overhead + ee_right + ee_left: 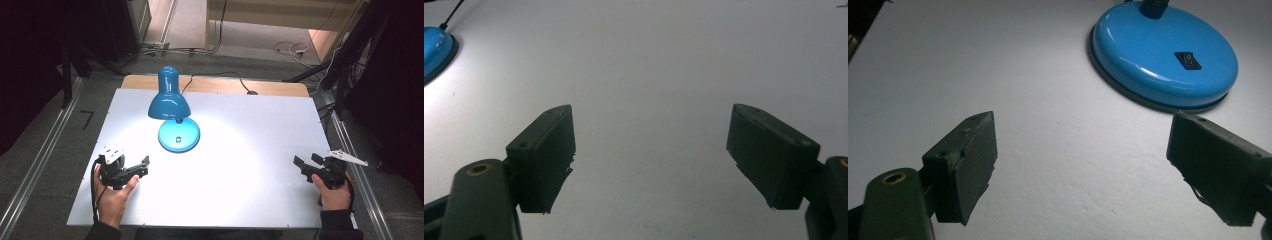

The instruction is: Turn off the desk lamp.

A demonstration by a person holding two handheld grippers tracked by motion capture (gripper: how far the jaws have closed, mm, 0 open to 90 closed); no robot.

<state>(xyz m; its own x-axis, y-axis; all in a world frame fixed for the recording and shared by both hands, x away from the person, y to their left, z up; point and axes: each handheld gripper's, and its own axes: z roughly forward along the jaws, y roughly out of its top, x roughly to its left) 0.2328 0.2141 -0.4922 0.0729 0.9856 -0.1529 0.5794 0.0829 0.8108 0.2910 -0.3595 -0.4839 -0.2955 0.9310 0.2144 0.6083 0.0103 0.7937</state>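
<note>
- Black left gripper (142, 166) sits nearest the camera, held in the person's left hand (114, 192) low over the near-left of the white tabletop (240, 200); jaws spread wide, gripping nothing.
- Glossy blue metal desk lamp (170, 97) stands at the far-left middle of the tabletop, just beyond that gripper, apart from it.
- Lamp's round blue base (1163, 55) lies flat on the tabletop, with a small black rocker switch (1188, 60) on top; left gripper view looks straight at it between its own jaws, so my guess is the switch or base is the target.
- Lamp shade points down and a bright pool of light falls on the tabletop, so the lamp looks switched on.
- Thin black power cord (220, 75) runs from the lamp off the far edge, probably why the lamp is parked toward the back.
- Black right gripper (305, 165), in the right hand (332, 192), rests at the near-right, well apart from the lamp; jaws also released and empty, likely just waiting.
</note>
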